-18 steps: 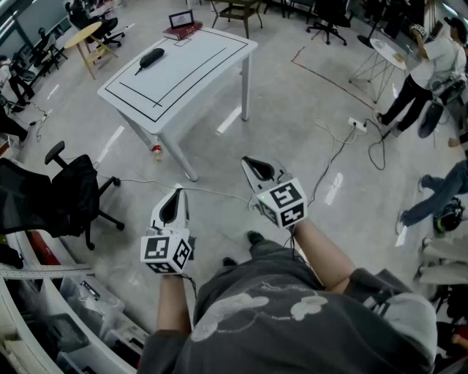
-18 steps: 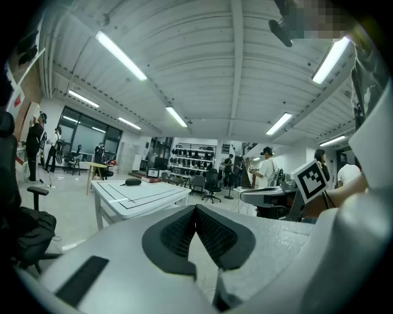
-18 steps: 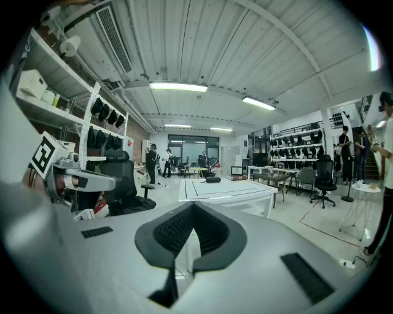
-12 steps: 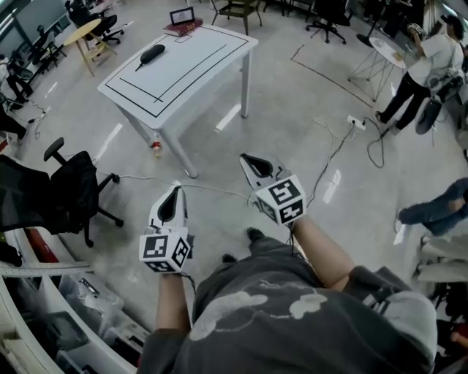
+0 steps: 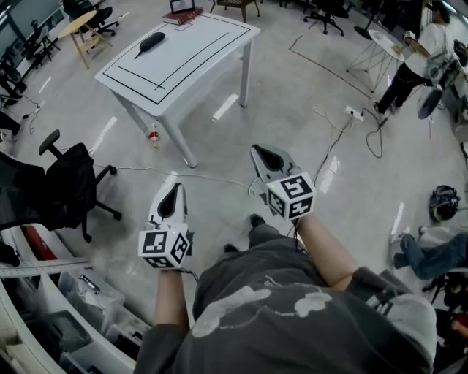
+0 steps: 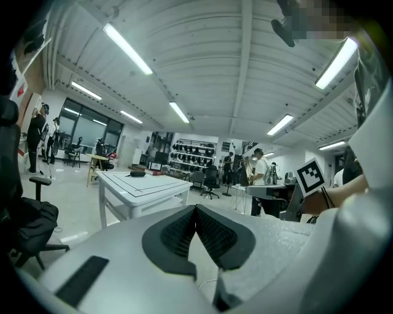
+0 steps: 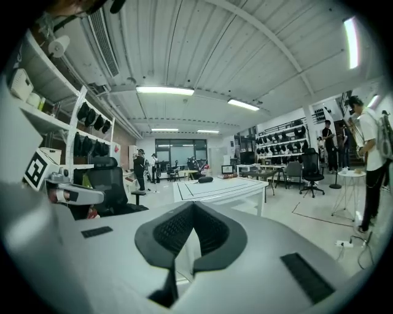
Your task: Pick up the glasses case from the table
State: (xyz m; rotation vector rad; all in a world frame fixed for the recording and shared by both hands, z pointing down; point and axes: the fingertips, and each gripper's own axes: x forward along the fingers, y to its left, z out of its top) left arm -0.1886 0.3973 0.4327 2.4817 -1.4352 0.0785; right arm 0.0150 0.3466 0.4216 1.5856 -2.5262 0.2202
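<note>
The black glasses case lies at the far left end of the white table, inside a black outlined rectangle. It also shows small and distant in the left gripper view and the right gripper view. Both grippers are held out over the floor, well short of the table. My left gripper is shut and empty, its ribbed pads meeting at the tip. My right gripper is likewise shut with nothing in it.
A black office chair stands to the left, and a cable runs across the floor ahead. A red book lies on the table's far corner and a bottle stands by a table leg. People stand at the right, near a power strip.
The table sits slightly higher in the head view now. The right gripper has drifted a little right. A person in jeans at the right edge has moved toward the lower right. Both grippers stay shut.
</note>
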